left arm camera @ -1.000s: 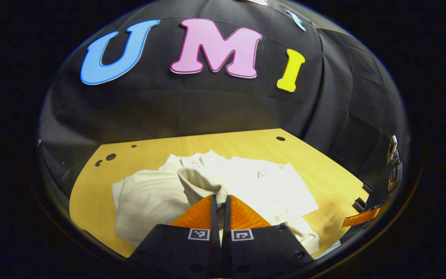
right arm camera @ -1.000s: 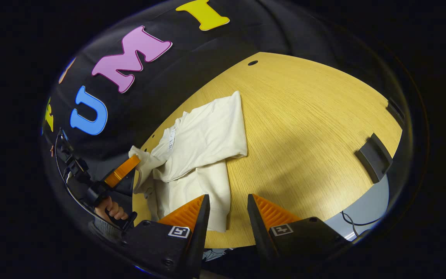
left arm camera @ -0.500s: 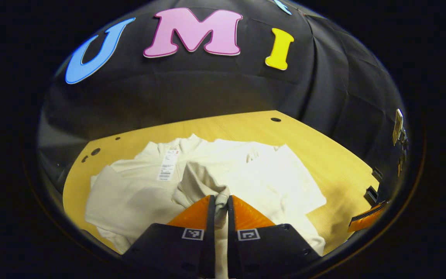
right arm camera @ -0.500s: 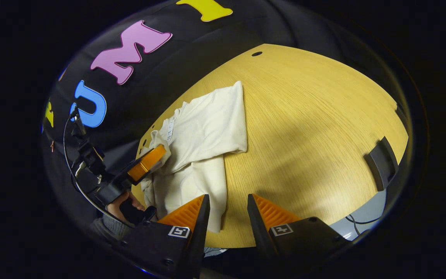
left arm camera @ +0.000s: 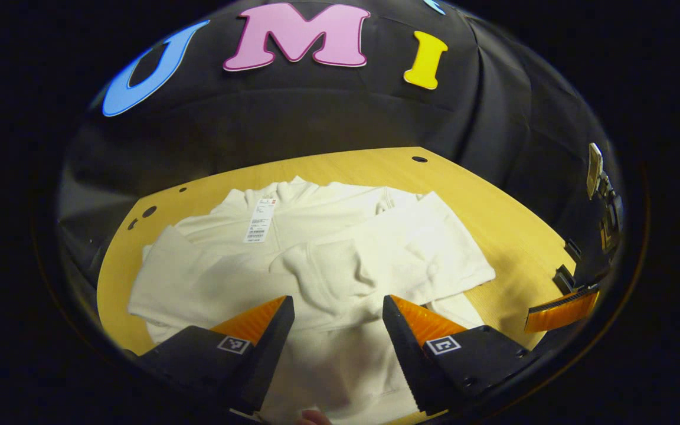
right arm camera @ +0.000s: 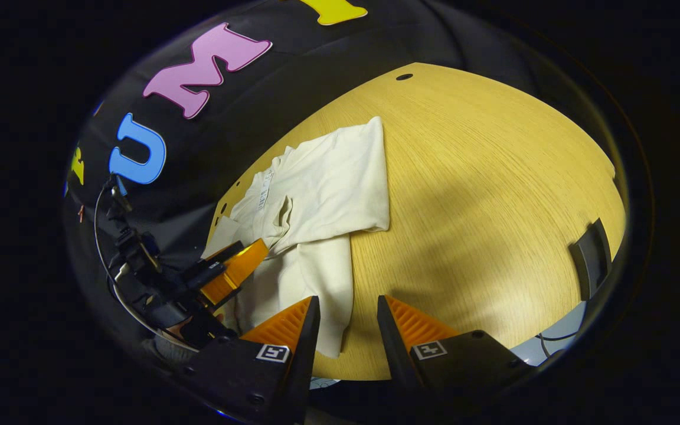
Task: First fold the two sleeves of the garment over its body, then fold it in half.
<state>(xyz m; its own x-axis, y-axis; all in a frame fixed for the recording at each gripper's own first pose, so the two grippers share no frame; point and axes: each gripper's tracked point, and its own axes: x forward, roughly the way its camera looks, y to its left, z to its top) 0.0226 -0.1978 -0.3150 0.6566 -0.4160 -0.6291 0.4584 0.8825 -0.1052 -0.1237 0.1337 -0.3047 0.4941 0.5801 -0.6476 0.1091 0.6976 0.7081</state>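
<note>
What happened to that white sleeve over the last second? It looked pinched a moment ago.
The left gripper carried the sleeve cuff across the garment, then opened its jaws and let it go; the sleeve now lies on the body. The right gripper stayed open, holding nothing, near the garment's edge on the table.

Plain cream-white garment [left arm camera: 340,265] with a white tag [left arm camera: 259,221]; pale yellow wood-grain tabletop [right arm camera: 481,195]; small black-and-white square markers on each gripper.
</note>
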